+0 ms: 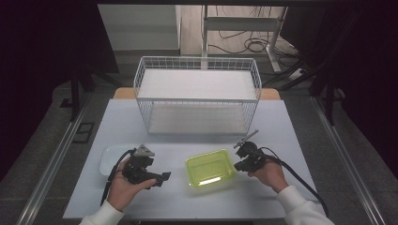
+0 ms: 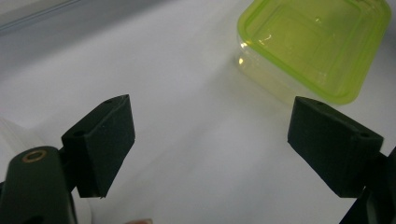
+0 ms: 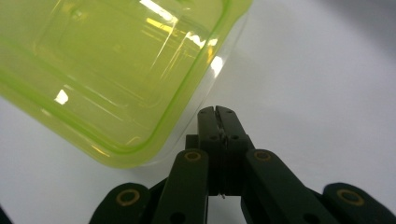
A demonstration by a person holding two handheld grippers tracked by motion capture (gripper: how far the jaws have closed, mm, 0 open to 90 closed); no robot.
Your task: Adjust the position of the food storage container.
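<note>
Sitting near the front middle of a pale table (image 1: 141, 197) is a clear box with a lime green lid (image 1: 210, 168), lid on and lying flat. In the right gripper view the box (image 3: 107, 70) fills the upper left, its rounded corner just beside the jaw tips; whether they touch it cannot be told.

The right gripper (image 3: 217, 112) is clenched, its two black jaws pressed together with nothing between them. From above, the right gripper (image 1: 240, 158) sits at the right edge of the box, held by the person's right hand (image 1: 270, 174) in a white sleeve.

The left gripper (image 1: 165, 177) rests to the left of the box, a little apart from it, in the person's left hand (image 1: 123, 190). In the left gripper view its jaws stand wide and released, bare table between them, with the box (image 2: 317, 44) farther off at upper right.

A white tray (image 1: 110, 157) lies behind the left hand. A white wire basket (image 1: 197, 96) stands at the back of the table.
</note>
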